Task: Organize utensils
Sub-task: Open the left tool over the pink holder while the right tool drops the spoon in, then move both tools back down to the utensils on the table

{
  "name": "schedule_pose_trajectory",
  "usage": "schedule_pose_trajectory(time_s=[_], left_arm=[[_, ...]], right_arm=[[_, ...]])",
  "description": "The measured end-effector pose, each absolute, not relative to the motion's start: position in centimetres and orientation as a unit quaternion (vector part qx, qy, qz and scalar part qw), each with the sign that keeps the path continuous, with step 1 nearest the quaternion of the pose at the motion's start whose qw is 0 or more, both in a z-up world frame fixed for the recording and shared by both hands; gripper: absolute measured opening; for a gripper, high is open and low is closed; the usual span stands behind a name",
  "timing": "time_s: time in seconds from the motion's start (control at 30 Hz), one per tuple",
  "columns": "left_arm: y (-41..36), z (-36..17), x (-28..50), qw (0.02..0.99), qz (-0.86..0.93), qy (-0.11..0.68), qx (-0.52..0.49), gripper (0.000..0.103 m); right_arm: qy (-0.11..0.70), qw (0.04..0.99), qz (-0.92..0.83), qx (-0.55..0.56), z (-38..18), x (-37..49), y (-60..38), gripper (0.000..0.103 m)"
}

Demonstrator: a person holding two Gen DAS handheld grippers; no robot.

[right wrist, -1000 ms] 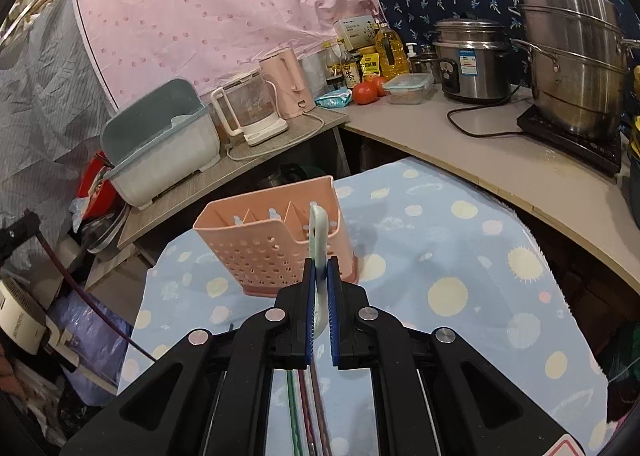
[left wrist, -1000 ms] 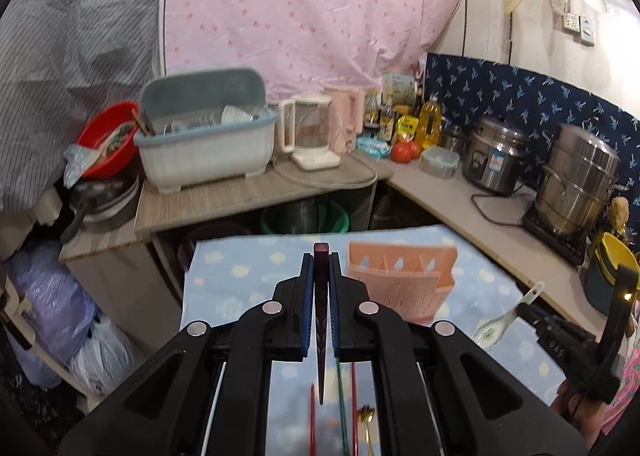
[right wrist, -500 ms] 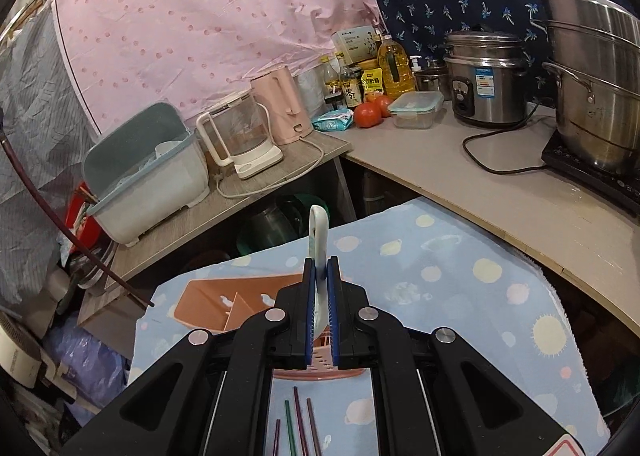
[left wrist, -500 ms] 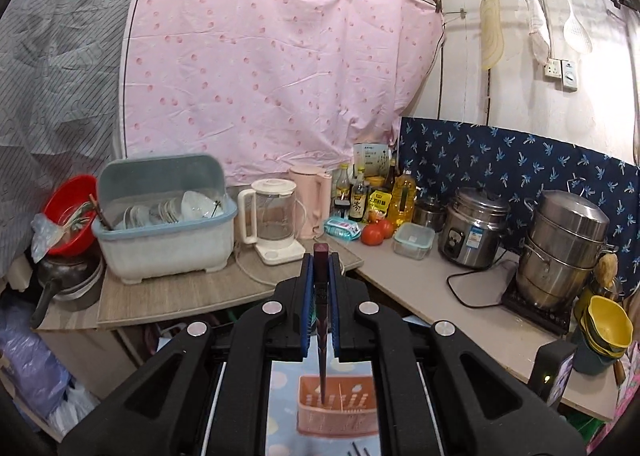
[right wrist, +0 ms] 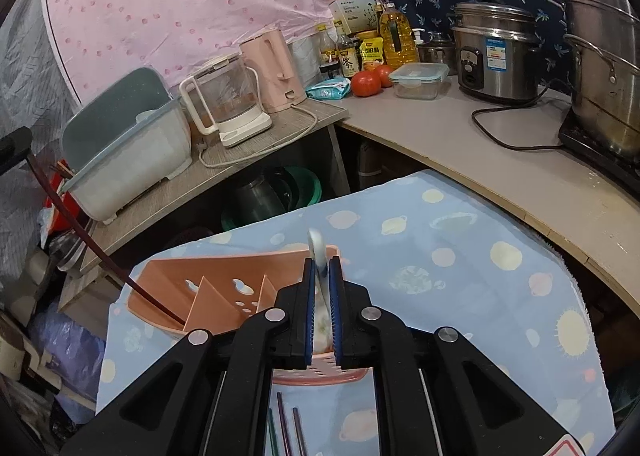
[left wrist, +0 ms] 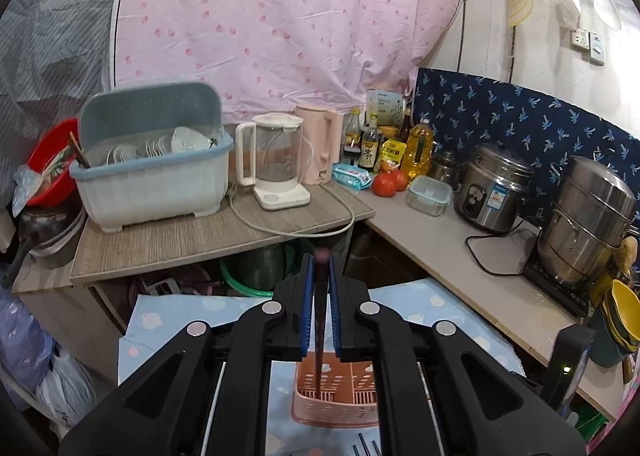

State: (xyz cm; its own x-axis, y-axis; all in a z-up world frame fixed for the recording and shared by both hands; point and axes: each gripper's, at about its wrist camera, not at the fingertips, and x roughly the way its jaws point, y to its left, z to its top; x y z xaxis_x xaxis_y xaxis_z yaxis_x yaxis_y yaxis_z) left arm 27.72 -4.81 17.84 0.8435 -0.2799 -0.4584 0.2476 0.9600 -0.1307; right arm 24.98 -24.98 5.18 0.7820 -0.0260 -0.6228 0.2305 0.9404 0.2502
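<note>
Left gripper (left wrist: 321, 288): we see its blue ribbed pads pinched tight on a thin dark chopstick (left wrist: 319, 340), which runs straight down between the black arms.
Chopstick tip: it reaches the left end compartment of the utensil caddy (left wrist: 340, 396); in the right wrist view the same dark-red stick (right wrist: 100, 252) slants in from the upper left and ends inside that compartment.
Right gripper (right wrist: 322, 284): its pads are closed on a pale, glossy spoon (right wrist: 319, 256) — smooth, probably ceramic or plastic, though blur keeps us from being sure.
Spoon position: the rounded handle end stands above the pads, and the rest hangs down over the caddy's near right end.
Utensil caddy: salmon-pink plastic, a long rectangular box with slanted dividers and punched round and slotted holes in its walls.
Tablecloth (right wrist: 460, 256): soft light-blue fabric printed with pale planets and suns — the caddy sits on it.
Loose chopsticks (right wrist: 288, 432): we see several slim coloured sticks lying flat on the cloth, near the caddy's front wall.
Counter (right wrist: 480, 152): matte beige board, curving around the table's far side.
Rice cooker (left wrist: 494, 186): brushed steel, round-bodied, on that counter.
Dish bin (left wrist: 152, 172): grey-blue and white plastic with a hinged lid raised, on the wood-grain shelf.
</note>
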Motion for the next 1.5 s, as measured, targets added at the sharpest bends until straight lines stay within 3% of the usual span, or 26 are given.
schedule_pose_trajectory(time_s=[0.03,0.13,0.17,0.53,1.0,1.27,1.5], left_arm=[[-4.5,17.5,27.8,0.960,-0.131,0.246,-0.034,0.011],[-3.8,16.9,27.5,0.959,-0.121,0.254,-0.040,0.038],[-3.6,16.8,27.2,0.959,-0.119,0.255,-0.040,0.039],[-0.5,12.8,20.3,0.940,-0.122,0.316,-0.047,0.044],[2.6,0.8,8.6,0.881,-0.114,0.458,-0.037,0.045],[3.4,-4.3,3.9,0.859,-0.102,0.501,-0.022,0.044],[4.1,-5.7,2.5,0.861,-0.089,0.501,-0.008,0.044]], right_arm=[[0.320,0.932,-0.071,0.154,5.3,24.7,-24.9,0.014],[0.314,0.934,-0.071,0.156,5.7,23.7,-24.9,0.022],[0.313,0.934,-0.071,0.156,5.8,23.3,-24.9,0.022],[0.324,0.929,-0.061,0.170,5.0,14.8,-23.7,0.028],[0.404,0.897,-0.045,0.171,-2.0,3.7,-20.8,0.028],[0.440,0.886,-0.035,0.146,-5.7,0.8,-18.5,0.028],[0.450,0.881,-0.026,0.142,-7.0,0.1,-17.7,0.028]])
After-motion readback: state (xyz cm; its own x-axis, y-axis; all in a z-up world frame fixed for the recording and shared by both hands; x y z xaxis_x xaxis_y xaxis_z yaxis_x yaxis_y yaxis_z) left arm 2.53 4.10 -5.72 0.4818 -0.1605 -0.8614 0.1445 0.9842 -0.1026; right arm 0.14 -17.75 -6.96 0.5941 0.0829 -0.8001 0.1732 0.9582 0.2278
